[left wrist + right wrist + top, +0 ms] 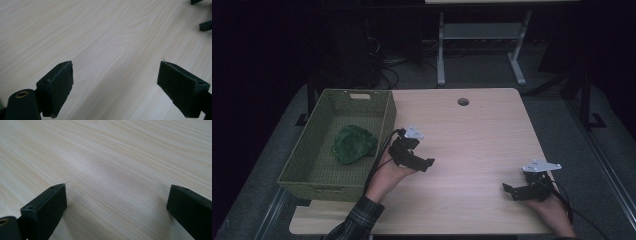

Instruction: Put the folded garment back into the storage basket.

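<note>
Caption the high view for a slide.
Both open grippers, left and right, over a wooden table; green cloth in woven basket.

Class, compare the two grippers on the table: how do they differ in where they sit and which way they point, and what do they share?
The left gripper sits close beside the green basket holding the green cloth; the right gripper sits near the table's front right corner, away from the basket. The left gripper points right, the right gripper points left, so they face each other. Both are black, hand-held, open and empty over bare wood.
</note>
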`<state>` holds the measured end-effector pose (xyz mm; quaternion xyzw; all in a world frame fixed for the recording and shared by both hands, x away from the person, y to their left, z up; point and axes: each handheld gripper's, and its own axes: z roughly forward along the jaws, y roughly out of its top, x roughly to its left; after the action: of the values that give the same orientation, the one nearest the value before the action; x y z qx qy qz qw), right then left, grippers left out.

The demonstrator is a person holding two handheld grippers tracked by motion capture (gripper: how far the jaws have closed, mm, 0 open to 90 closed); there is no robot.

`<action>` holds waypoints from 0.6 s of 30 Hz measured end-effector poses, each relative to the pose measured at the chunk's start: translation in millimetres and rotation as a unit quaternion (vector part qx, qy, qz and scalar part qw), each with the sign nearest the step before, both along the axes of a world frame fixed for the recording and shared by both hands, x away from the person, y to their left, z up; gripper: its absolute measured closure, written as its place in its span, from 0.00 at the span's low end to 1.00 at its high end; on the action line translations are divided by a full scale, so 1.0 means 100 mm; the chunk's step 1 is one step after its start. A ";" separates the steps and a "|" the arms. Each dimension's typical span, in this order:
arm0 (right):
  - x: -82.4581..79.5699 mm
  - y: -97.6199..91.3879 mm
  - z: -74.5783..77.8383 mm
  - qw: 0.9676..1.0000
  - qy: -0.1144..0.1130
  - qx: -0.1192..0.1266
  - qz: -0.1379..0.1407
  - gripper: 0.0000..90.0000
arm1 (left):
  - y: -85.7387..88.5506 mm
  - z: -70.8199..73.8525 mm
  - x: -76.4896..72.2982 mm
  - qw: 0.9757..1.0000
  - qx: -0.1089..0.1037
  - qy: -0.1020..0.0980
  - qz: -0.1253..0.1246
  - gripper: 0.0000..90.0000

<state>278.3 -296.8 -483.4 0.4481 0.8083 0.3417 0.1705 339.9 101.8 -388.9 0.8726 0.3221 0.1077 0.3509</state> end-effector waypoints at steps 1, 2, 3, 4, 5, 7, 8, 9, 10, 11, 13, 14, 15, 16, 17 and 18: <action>0.00 0.00 0.00 1.000 -0.001 0.000 0.000 0.03 | -0.02 -0.04 -0.01 1.000 0.000 -0.001 -0.001 0.14; 0.00 0.00 0.00 1.000 0.000 0.000 0.000 0.03 | -0.03 -0.09 -0.01 1.000 0.001 -0.003 -0.002 0.14; 0.00 0.00 0.00 1.000 -0.001 0.000 0.000 0.03 | -0.04 -0.13 -0.02 1.000 0.000 -0.003 -0.001 0.14; 0.00 0.00 0.00 1.000 -0.001 0.000 0.001 0.03 | -0.05 -0.18 -0.02 1.000 -0.001 -0.003 0.000 0.14; 0.00 0.00 0.00 1.000 -0.001 0.000 0.001 0.03 | -0.06 -0.22 -0.02 1.000 0.002 -0.002 -0.001 0.14; 0.00 0.00 0.00 1.000 -0.001 -0.001 0.001 0.03 | -0.08 -0.32 -0.03 1.000 0.005 -0.001 -0.001 0.14; 0.00 0.00 0.00 1.000 -0.001 -0.001 0.001 0.03 | -0.08 -0.36 -0.04 1.000 0.009 0.001 -0.002 0.14; 0.00 0.00 0.00 1.000 -0.001 -0.001 0.001 0.03 | -0.08 -0.42 -0.04 1.000 0.014 0.001 -0.002 0.14; 0.00 0.00 0.00 1.000 -0.001 -0.001 0.001 0.03 | -0.09 -0.45 -0.04 1.000 0.016 0.000 -0.003 0.14; 0.00 0.00 0.00 1.000 -0.001 -0.001 0.001 0.03 | -0.09 -0.52 -0.04 1.000 0.027 -0.007 -0.006 0.14; 0.00 0.00 0.00 1.000 -0.001 -0.001 0.001 0.03 | -0.10 -0.60 -0.05 0.999 0.039 -0.015 -0.004 0.14; 0.00 0.00 0.00 1.000 -0.001 -0.001 0.001 0.03 | -0.11 -0.63 -0.06 0.999 0.042 -0.016 -0.003 0.14; 0.00 0.00 0.00 1.000 -0.001 -0.001 0.001 0.03 | -0.11 -0.63 -0.06 0.999 0.042 -0.016 -0.003 0.14; 0.00 0.00 0.00 1.000 -0.001 -0.001 0.001 0.03 | -0.10 -0.66 -0.06 0.999 0.041 -0.015 -0.004 0.14; 0.00 0.00 0.00 1.000 -0.001 -0.001 0.001 0.03 | -0.10 -0.70 -0.06 0.999 0.037 -0.014 -0.003 0.14; 0.00 0.00 0.00 1.000 -0.001 -0.001 0.001 0.03 | -0.10 -0.74 -0.06 0.999 0.037 -0.013 -0.002 0.14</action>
<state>278.4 -296.9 -483.6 0.4472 0.8087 0.3416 0.1711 333.7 91.9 -463.2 0.8843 0.3114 0.1305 0.3226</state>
